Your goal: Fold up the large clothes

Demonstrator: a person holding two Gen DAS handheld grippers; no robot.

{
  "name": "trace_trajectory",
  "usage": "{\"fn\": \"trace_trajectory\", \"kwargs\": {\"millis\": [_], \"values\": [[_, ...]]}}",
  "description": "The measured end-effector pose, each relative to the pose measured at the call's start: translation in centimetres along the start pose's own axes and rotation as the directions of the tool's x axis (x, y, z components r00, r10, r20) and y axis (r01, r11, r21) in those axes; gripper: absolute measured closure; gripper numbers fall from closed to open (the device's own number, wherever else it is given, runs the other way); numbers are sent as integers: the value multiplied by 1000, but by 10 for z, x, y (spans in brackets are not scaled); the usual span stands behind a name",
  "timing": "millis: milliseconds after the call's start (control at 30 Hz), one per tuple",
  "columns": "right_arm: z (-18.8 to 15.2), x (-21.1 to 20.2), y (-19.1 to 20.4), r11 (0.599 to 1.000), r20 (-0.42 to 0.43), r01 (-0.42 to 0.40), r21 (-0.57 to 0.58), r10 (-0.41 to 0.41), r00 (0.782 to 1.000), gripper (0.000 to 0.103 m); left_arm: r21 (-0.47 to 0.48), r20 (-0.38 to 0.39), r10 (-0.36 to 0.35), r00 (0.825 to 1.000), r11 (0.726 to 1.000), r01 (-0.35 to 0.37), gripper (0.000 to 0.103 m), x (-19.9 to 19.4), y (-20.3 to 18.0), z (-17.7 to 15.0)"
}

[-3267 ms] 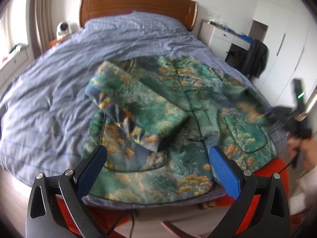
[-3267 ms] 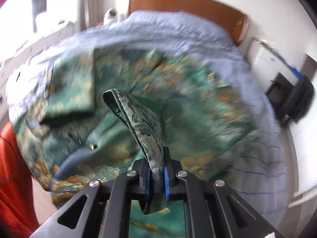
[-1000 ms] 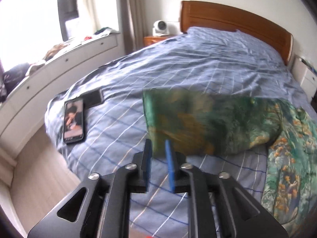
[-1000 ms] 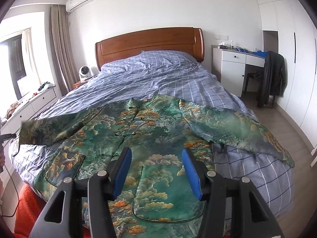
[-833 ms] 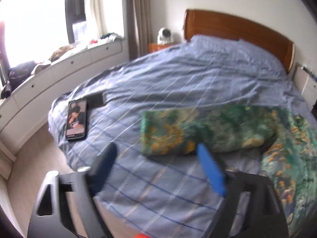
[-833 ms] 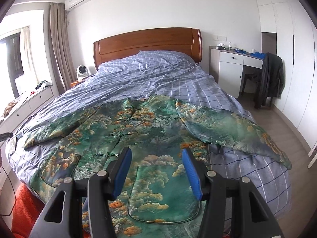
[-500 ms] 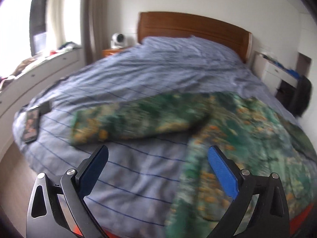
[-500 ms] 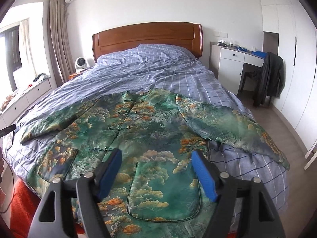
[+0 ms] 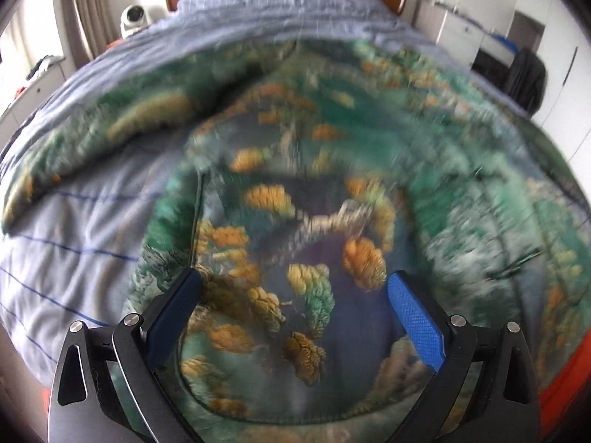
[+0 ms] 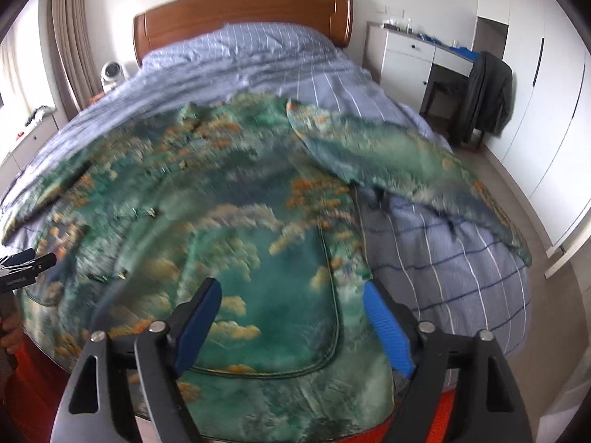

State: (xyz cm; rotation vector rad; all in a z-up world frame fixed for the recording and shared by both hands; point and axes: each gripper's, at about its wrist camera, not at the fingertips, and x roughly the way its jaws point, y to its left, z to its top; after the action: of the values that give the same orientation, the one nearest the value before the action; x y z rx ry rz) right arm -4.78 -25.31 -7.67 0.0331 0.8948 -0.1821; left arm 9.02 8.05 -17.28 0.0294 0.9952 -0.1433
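The left gripper point(image 9: 291, 291) is held wide open above the lower front of the jacket point(image 9: 332, 170), with nothing between its blue pads point(image 9: 415, 319). A rounded patch pocket point(image 9: 288, 295) on the jacket is framed between the two fingers. The right gripper point(image 10: 291, 313) is likewise spread wide and grips nothing; the other patch pocket point(image 10: 280, 295) and the side edge of the jacket point(image 10: 236, 203) are seen between and just beyond its pads point(image 10: 384, 328).

The green jacket, patterned with orange and pale clouds, is spread flat, front up, across the foot end of the bed point(image 10: 454, 258). One sleeve point(image 10: 399, 173) is stretched out toward the side with the wardrobe, and the other sleeve point(image 9: 92, 129) is laid out toward the side with the window. The bed is covered by a pale blue checked quilt point(image 9: 70, 243), with a wooden headboard point(image 10: 243, 13) at the far end. A white desk point(image 10: 410, 51) and a chair draped with dark clothing point(image 10: 487, 96) are seen beyond the bed. Much of both views is blurred.
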Motion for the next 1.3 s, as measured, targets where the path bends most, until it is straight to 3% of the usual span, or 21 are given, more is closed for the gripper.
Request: {"fn": "trace_trajectory", "kwargs": {"millis": [133,300,533,767,1033,1300], "values": [[-4,14,4,1000,-42,5,-24,-6,999,19,29,19,38,999,999,-38,0,0,-9,-7],[-7,28,10,999,-51,9,-47,-12,999,4,16,-26,6,1000,1000,-6,0,3,-3,-7],[-20,60,12,997,-120,35,-64,-43,992,2,54,-51,70,996,996,-68,0,10,-13,-7],[-22,71,8,999,-166,2,-33,-8,986,0,38,-84,45,995,998,-42,0,11,-10,-2],[-21,73,10,1000,-169,-1,-29,-4,986,0,-16,-14,-42,999,999,42,0,-22,-4,-1],[-22,74,8,1000,-171,-4,-12,2,985,0,-9,99,-65,993,998,66,0,-71,-12,9]]}}
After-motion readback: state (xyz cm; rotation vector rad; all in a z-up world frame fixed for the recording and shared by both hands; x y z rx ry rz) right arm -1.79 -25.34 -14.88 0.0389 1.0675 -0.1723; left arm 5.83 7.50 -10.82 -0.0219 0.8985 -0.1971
